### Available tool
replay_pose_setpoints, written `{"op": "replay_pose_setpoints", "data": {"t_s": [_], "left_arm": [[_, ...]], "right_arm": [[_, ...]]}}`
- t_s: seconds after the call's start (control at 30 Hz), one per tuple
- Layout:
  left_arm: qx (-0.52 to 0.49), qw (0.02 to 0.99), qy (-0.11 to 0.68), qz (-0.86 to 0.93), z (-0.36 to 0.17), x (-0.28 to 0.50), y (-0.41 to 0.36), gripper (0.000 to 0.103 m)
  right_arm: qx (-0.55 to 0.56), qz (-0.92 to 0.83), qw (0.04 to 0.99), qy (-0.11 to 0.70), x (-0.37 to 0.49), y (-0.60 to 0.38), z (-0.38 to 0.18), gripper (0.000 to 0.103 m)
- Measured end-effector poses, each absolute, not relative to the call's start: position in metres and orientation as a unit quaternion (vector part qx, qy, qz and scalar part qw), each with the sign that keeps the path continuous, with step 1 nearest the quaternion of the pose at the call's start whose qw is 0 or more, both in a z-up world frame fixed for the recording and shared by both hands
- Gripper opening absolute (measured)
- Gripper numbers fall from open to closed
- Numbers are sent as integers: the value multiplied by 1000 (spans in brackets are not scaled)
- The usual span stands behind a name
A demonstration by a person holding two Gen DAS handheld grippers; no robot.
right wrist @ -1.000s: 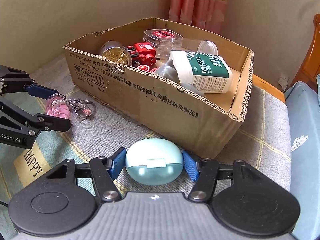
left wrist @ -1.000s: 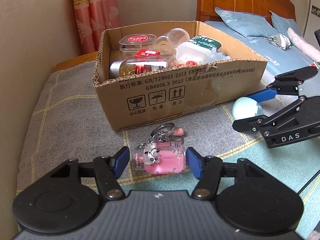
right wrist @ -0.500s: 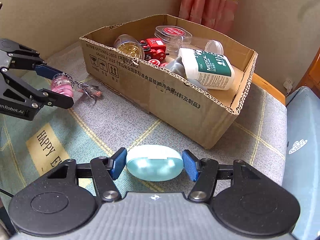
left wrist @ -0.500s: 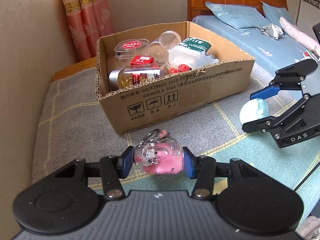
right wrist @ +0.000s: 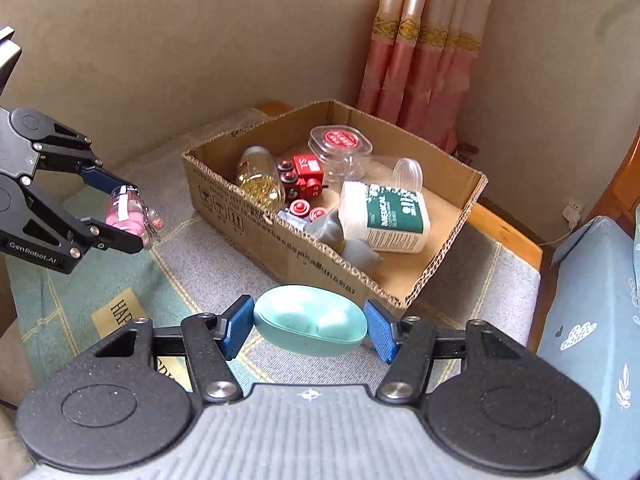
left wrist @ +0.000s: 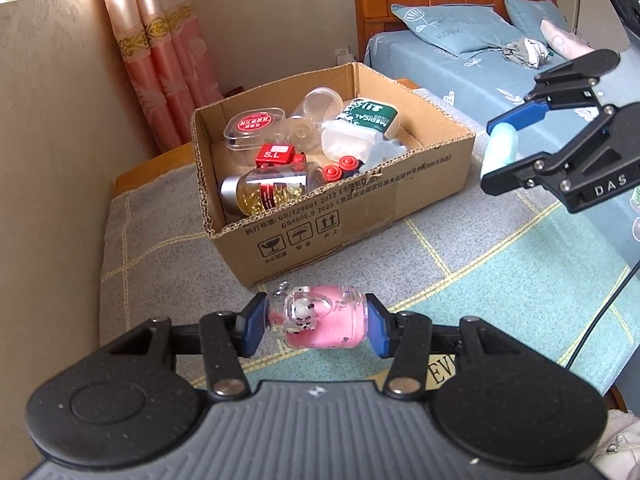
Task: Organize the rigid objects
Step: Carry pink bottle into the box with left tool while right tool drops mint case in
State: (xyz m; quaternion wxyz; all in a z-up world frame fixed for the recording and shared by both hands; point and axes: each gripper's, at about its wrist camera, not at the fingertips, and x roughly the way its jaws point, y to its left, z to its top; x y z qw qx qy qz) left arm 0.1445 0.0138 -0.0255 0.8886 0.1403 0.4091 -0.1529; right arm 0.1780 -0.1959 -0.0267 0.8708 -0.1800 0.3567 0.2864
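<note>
**Keychain and earbud case held clear of the blanket, box not yet reached**

Keychain bottle (left wrist: pixel 318 318), pink and clear, sat crosswise between the blue pads of the left gripper (left wrist: pixel 316 322), clamped end to end and off the blanket (left wrist: pixel 160 248). Right gripper (right wrist: pixel 310 326) was closed on the teal earbud case (right wrist: pixel 310 326), pads at its two narrow ends. Both loads hung on the near side of the cardboard box (left wrist: pixel 360 216), which already held a capsule jar (left wrist: pixel 272 192), a red toy train (left wrist: pixel 280 156), a medical bottle (left wrist: pixel 368 120) and clear lidded tubs.

Risks, as judged:
- Case is smooth and rounded; gripped at the tips, it could squirt out if the hand tilts.
- Key ring dangling under the bottle may snag the box's front wall if it crosses low.
- Both grippers heading for one opening could collide.
- Dropping from height could knock the jar.
</note>
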Motion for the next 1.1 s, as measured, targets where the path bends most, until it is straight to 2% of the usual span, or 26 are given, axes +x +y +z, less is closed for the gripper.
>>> {"op": "replay_pose_setpoints", "data": {"t_s": [0.27,0.5,0.57,0.7,0.77,1.1], "left_arm": [[146,901,376,-159,9,150,9,49],[159,911,344,-164,36,165,1,49],[164,912,337,-165,42,173,-2,49],[176,913,327,-169,51,189,-12,49],[175,912,328,-175,54,200,-16,49],[159,900,350,-206,57,264,-54,50]], "right_arm": [[-166,279,885,333,210,-194,-6,66],[-156,258,887,350,242,-188,-20,66],[-146,258,889,349,242,-189,-21,77],[-123,253,896,342,231,-197,-19,89],[-112,241,902,340,223,-202,-17,102],[-38,182,915,358,182,-220,-17,103]]}}
